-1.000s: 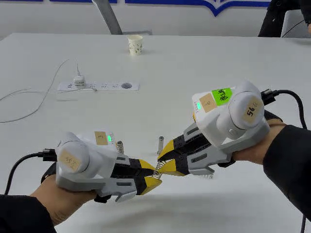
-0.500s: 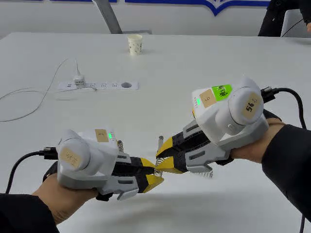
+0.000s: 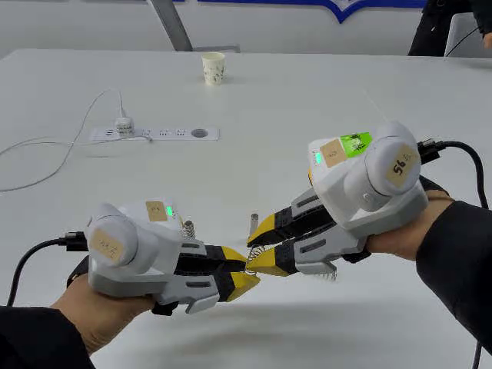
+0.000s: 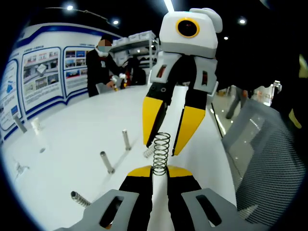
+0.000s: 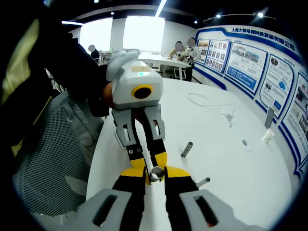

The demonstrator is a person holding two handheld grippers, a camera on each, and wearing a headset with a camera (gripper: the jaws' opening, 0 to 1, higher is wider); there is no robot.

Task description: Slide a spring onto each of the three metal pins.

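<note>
The spring [image 4: 161, 153] looks light and bendy, apt to flick away. It is best pinched at one end, leaving the other open for a pin [image 4: 126, 139]. The left gripper [image 4: 161, 171] is clamped on its near end, in the air short of the pins. The right gripper [image 5: 155, 174] stands partly open around the far end. Against a second ago, the tips sit closer and the spring is less tilted.

coiled spring [image 4: 160, 154] aloft; bare pins [image 4: 126, 139] upright
</note>
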